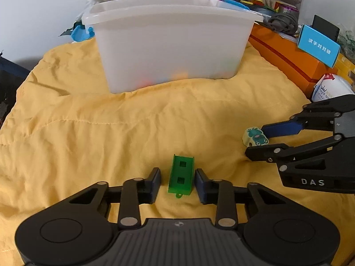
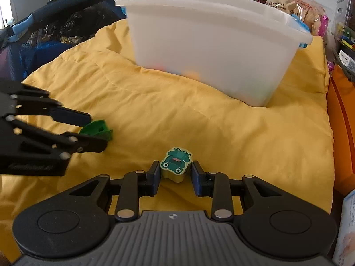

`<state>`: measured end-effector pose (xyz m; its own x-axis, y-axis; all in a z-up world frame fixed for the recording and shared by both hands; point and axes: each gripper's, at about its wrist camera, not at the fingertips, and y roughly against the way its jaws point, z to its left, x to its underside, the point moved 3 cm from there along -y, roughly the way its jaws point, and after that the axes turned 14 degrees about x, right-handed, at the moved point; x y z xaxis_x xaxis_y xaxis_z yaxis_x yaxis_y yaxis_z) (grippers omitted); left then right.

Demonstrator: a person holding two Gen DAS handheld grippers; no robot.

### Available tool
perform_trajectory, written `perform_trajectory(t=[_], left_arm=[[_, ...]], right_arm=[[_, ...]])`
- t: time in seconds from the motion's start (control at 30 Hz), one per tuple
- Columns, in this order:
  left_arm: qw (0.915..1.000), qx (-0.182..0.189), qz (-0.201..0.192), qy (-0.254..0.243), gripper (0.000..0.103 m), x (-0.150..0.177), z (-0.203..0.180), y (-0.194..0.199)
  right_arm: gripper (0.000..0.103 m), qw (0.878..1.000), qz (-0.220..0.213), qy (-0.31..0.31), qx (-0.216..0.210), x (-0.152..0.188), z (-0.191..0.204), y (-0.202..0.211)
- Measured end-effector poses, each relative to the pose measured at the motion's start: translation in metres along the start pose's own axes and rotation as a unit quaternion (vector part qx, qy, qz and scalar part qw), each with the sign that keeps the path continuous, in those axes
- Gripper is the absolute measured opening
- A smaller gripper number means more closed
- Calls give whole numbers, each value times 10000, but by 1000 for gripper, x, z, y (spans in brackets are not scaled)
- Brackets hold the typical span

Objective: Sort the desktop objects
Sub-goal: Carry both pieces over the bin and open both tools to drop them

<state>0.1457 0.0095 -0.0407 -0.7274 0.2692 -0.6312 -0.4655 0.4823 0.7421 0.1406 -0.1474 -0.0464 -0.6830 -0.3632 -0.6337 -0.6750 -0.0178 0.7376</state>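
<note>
Two grippers working small toys on a yellow quilt [image 1: 133,115], near the translucent bin [image 1: 170,44].
The left gripper [image 1: 177,182] is straddling a green block [image 1: 180,175], jaws apart; the right gripper [image 2: 175,175], marked "DAS", is bracketing a frog block [image 2: 176,163], pads not pressing.

A yellow quilt [image 1: 111,122] carries a white tub [image 1: 170,44], with a green block [image 1: 180,175] and frog block [image 1: 255,136] lying near it.

Bin [image 1: 173,44] stands on quilt [image 1: 111,122], behind both toys.
</note>
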Motion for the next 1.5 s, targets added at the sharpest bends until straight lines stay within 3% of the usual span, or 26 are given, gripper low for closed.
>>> perform_trajectory(t=[0.07,0.17,0.33,0.47,0.57,0.8,1.0,1.13,1.23,1.33,1.5], left_arm=[[9999,50,-19,88,29,1,1,1],[9997,161,-25,207,28,1,2,2],[9998,143,11,151,28,2,-2,-1],[9997,78,-11,225,24,-1,1,-3],[9996,80,-34,254,24,-6,1,1],[9971,186,-732,-60,24,-53,-8,55],[9880,247,-1485,-346,24,-121,-5,95],[9842,28,-1660,-617,24,-163,5,92],[9855,-16,-1569,-649,24,-192,17,77],[9896,64,-1400,-335,24,-213,34,49],[9959,-255,-835,-238,24,-213,57,1]], right_arm=[[44,10000,-22,-10,63,-1,-1,3],[45,9999,-11,-92,91,-1,-3,4],[44,9999,7,-146,-16,0,0,1],[33,10000,36,-10,66,1,1,0],[33,9999,94,-99,44,1,-4,-1],[32,9998,-132,-158,-7,-14,-15,17],[32,9955,-930,-2,160,-62,-36,58],[32,9898,-1364,-413,-45,-111,-60,75],[32,9853,-1610,-570,-23,-150,-73,75],[32,9838,-1684,-601,104,-180,-81,61],[33,9896,-1109,-910,112,-198,-88,15]])
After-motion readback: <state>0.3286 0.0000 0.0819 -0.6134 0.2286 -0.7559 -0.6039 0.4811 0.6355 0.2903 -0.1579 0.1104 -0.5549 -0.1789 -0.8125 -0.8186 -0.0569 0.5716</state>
